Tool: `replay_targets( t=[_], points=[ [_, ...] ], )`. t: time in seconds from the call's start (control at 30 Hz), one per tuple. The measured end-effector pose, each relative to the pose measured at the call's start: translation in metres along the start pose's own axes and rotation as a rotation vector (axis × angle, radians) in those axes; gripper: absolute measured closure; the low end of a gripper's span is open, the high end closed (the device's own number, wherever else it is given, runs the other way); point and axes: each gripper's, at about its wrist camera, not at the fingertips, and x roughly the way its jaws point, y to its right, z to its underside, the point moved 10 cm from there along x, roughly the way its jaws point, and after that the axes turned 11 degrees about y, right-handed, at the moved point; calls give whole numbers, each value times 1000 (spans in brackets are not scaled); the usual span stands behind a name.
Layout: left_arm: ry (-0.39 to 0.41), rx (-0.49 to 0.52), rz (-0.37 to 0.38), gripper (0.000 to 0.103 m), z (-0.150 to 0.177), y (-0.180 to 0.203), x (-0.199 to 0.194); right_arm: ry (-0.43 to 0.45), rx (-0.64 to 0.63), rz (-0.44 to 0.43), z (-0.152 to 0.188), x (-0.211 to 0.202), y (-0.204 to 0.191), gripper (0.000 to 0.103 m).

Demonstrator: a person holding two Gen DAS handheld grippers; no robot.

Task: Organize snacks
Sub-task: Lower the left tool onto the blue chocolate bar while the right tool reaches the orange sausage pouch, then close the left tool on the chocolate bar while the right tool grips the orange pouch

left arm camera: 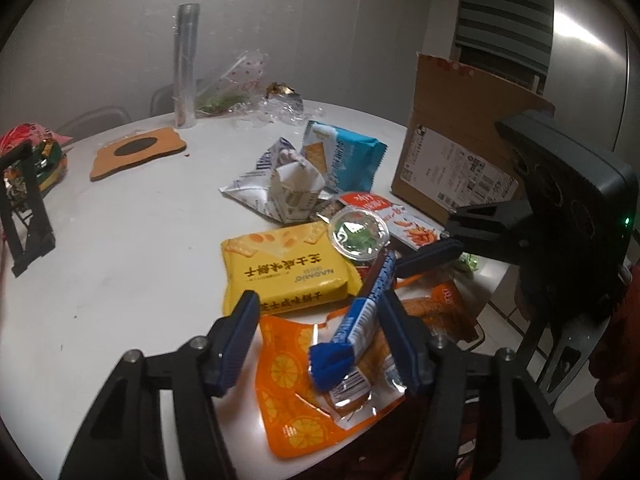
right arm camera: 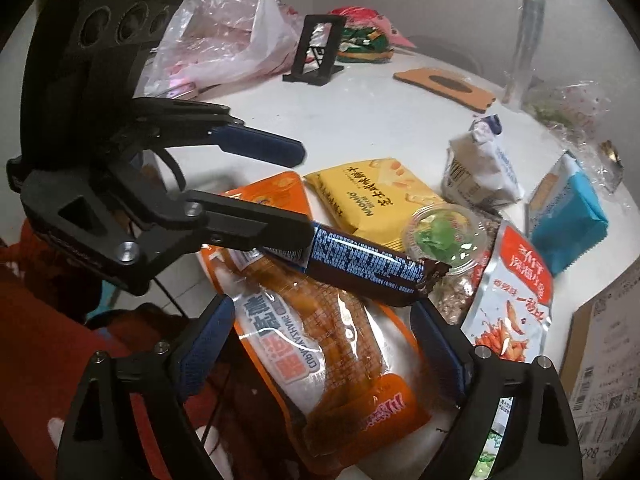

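Observation:
A long bar in a blue-and-brown wrapper (left arm camera: 362,312) (right arm camera: 360,268) lies slanted on the snack pile between the fingers of my left gripper (left arm camera: 318,304) (right arm camera: 304,192). It rests against one finger; the other finger stands well clear, so the gripper is open. My right gripper (right arm camera: 322,306) (left arm camera: 424,240) is open wide above an orange meat-snack pouch (right arm camera: 320,340). Around it lie a yellow cracker pack (left arm camera: 280,272) (right arm camera: 372,196), an orange lemon-print pouch (left arm camera: 288,380), a clear cup with green contents (left arm camera: 358,236) (right arm camera: 444,236), a blue cracker pack (left arm camera: 344,156) and a red-and-white pouch (right arm camera: 512,300).
A cardboard box (left arm camera: 460,140) (right arm camera: 600,360) stands at the right edge of the white round table (left arm camera: 140,240). A black stand (left arm camera: 24,208) (right arm camera: 316,52), an orange coaster (left arm camera: 140,152), a clear roll (left arm camera: 186,64) and a plastic bag (right arm camera: 224,28) sit farther off.

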Motion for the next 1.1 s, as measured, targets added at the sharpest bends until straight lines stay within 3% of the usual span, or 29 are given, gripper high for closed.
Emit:
replay_targets(
  t=[0.17,0.27,0.57,0.9,0.93,1.0,1.1],
  points=[
    [-11,33,38,50,-3,6,3,-21,-54,-1,3,1,-6,13],
    [-35,48,87,63,-3,10,8,-54,-99,-18,4,5,-9,14],
    [-48,85,144,64,-3,21,8,-65,-110,-43,3,12,-12,16],
    [-95,165,121,69,3,28,3,-36,-101,-45,-2,10,-15,22],
    [-93,167,122,70,2,29,1,-36,-100,-46,-2,9,-15,22],
    [-112,189,118,83,5,31,-1,-33,-98,-48,-2,9,-15,23],
    [-154,200,120,84,15,34,4,-28,-86,-48,-3,9,-13,25]
  ],
)
